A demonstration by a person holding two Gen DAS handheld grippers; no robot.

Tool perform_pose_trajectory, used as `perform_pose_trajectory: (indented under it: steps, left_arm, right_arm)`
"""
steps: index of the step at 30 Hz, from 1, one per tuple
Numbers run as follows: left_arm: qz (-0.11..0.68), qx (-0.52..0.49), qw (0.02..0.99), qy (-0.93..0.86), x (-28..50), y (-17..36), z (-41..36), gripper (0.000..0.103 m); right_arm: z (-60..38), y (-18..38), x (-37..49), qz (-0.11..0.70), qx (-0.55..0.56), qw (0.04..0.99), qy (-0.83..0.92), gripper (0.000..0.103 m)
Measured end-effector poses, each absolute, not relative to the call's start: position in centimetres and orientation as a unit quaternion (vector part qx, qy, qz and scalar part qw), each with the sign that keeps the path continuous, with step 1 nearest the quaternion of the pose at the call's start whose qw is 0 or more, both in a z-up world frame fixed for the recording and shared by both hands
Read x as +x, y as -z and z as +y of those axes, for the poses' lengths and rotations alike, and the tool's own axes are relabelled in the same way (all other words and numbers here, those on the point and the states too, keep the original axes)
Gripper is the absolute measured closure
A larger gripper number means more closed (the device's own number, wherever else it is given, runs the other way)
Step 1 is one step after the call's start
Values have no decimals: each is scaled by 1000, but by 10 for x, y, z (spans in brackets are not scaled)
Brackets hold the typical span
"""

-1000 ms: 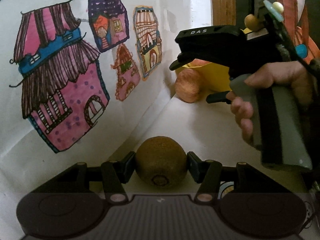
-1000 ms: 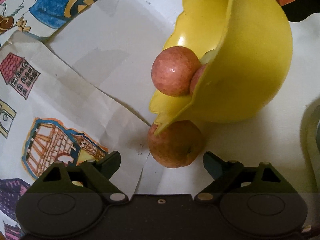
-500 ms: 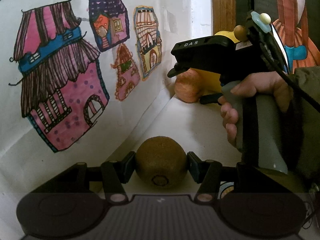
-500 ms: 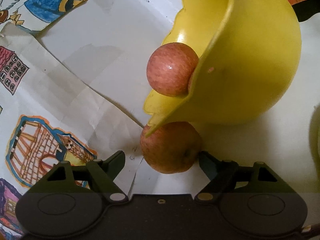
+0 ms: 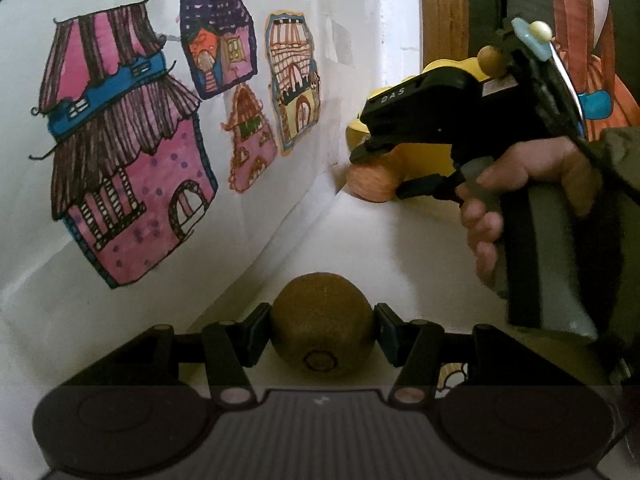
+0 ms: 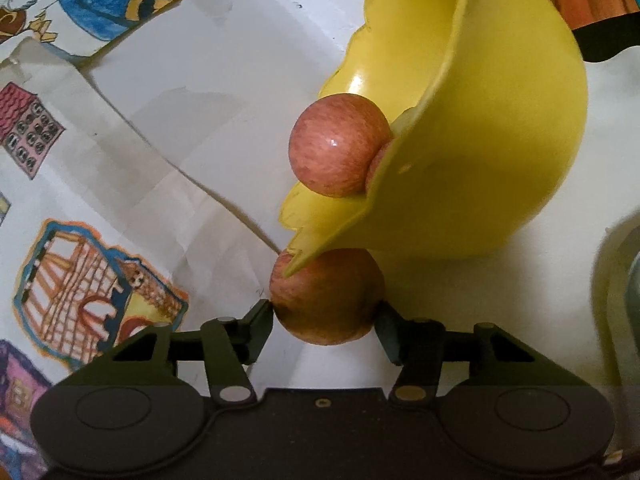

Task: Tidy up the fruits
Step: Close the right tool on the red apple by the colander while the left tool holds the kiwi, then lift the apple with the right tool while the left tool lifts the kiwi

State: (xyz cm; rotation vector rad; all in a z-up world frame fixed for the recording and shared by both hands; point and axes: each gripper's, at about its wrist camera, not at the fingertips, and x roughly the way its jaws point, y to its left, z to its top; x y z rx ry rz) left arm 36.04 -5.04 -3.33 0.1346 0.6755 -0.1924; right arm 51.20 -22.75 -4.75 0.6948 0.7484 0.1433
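Yellow bowl [image 6: 500,140] with scalloped rim sits on the white table [image 6: 460,300], one apple [image 6: 340,144] showing above the rim. A second apple [image 6: 326,296] lies outside, tucked under that rim, dead ahead of the right gripper [image 6: 324,330]; jaws touch both its sides, apparently clamped. Left gripper [image 5: 322,330], farther back, grips a kiwi [image 5: 322,324], stem end toward the camera.

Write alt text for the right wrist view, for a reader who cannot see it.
The right gripper closes around an apple on the white table, under the scalloped rim of a tipped yellow bowl. A second apple sits in the bowl's mouth; colourful drawings lie to the left.
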Motion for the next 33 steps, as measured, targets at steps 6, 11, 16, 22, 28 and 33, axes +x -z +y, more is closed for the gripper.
perform_pose_trajectory:
  steps: [6,11,16,22,28,33]
  left_arm:
    - [331,65,937,94,352,33,-49,43]
    - [330,64,937,95,347,32,-43,43]
    - [326,64,938,94,347,33,-43,43]
    - [325,64,939,95,345,34,-44,43]
    - [323,67,939,93,346,34,-46,43]
    - [323,68,939,94,347,35,-47,43]
  right_arm:
    - [-227,41,502,371,324,868,-70,52]
    - [-228,41,484,396,320,858,-70,51]
    - [-231,35,473,390,307,865,-76,30]
    - [-231,37,479,389,315,863,-67,25]
    - [-241,49,483,374,321,868,-58,27]
    - [-243,50,498,369,352,859,-50,27]
